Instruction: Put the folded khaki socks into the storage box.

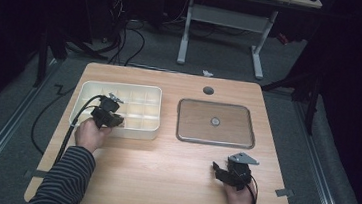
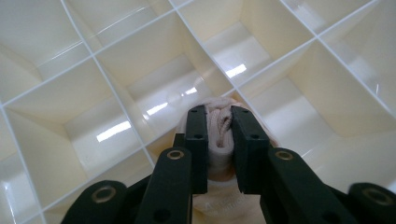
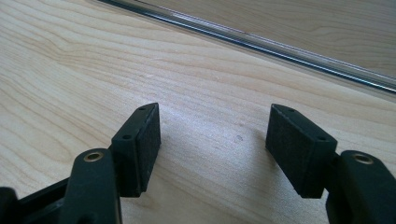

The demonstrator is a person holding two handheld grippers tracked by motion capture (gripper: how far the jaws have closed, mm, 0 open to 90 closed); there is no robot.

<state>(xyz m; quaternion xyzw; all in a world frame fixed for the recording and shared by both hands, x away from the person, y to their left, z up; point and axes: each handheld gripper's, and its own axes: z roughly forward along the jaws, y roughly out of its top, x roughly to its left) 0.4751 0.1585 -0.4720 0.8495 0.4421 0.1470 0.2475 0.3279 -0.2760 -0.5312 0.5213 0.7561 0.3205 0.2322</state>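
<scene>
— High view: sitting on the pale wooden table (image 1: pixel 163 165), a cream plastic divided organiser box (image 1: pixel 139 128) at left, a flat clear-lidded metal tray (image 1: pixel 215 123) at right.
— And working where?
— Reaching into the box's near edge with the left gripper (image 1: pixel 115 121); resting on bare wood near the tray with the right gripper (image 1: pixel 220 172).
— Gripping anything?
— Left gripper view: clenching a small pale pink rolled cloth (image 2: pixel 219 135) between both pads, down inside one compartment. Right gripper view: standing released, jaws wide apart, holding nothing, wood showing between.
</scene>
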